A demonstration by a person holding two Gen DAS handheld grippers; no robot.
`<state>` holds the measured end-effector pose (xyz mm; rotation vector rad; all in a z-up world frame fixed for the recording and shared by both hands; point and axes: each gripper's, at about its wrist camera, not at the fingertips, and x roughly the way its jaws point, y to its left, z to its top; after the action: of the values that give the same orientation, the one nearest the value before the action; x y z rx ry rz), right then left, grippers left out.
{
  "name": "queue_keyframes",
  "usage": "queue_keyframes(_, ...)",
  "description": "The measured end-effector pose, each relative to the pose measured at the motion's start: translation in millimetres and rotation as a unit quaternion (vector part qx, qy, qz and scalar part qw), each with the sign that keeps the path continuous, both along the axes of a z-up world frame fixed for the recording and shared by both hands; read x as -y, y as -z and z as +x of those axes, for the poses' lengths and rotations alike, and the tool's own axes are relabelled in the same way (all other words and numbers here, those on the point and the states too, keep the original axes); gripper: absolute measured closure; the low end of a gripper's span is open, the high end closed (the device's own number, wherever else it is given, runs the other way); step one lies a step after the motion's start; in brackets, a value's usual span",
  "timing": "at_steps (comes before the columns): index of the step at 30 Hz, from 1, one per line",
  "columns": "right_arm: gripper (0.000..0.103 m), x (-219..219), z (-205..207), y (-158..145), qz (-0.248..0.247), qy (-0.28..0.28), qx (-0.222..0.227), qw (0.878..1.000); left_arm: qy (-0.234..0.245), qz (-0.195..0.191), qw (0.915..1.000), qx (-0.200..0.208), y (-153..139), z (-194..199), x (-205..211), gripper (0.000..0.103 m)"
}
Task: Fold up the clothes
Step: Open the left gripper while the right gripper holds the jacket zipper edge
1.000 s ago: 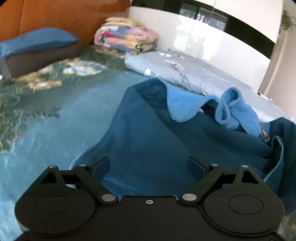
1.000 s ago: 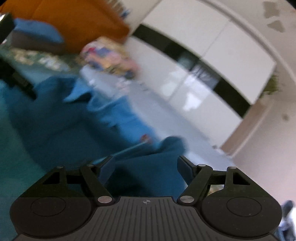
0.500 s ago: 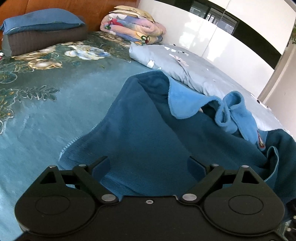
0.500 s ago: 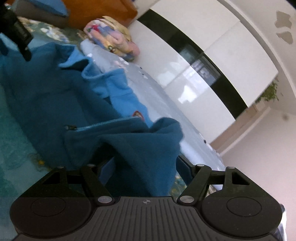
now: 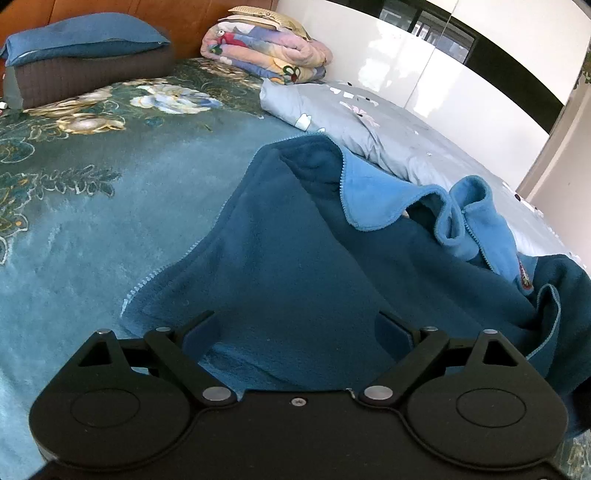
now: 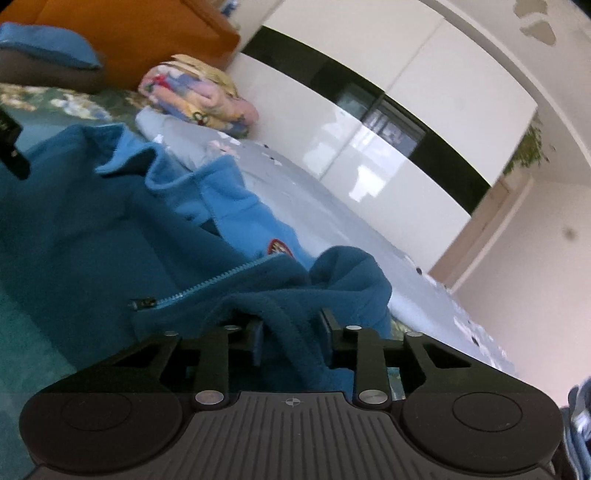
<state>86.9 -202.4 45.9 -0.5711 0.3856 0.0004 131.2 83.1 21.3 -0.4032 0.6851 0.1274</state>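
My left gripper sits low over the dark blue fleece jacket, its jaws spread wide with the cloth lying loose between them, gripping nothing; the jacket is spread on the bed, on a teal bedspread with a floral print, its lighter blue lining turned out near the collar; a zip edge runs down the left side of the garment. My right gripper has its jaws drawn in on a bunched fold of the same jacket, clamping the fleece between them; the fold rises in a hump just beyond the fingers; a light blue zipper with its dark pull lies to the left of that hump, and a small round patch shows on the paler cloth above it. Beyond the jacket I see a pale grey quilt, a folded patterned blanket and a blue pillow against an orange headboard.
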Motion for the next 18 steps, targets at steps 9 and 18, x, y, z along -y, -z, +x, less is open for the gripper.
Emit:
queue_keyframes(9,0.095,95,4,-18,0.112,0.178,0.033,0.977,-0.002,-0.008,1.0,0.002,0,3,5,0.012)
queue_keyframes(18,0.095,202,8,12,0.229,0.325,-0.035,0.917,-0.01,-0.01,0.9999,0.001,1,6,9,0.012)
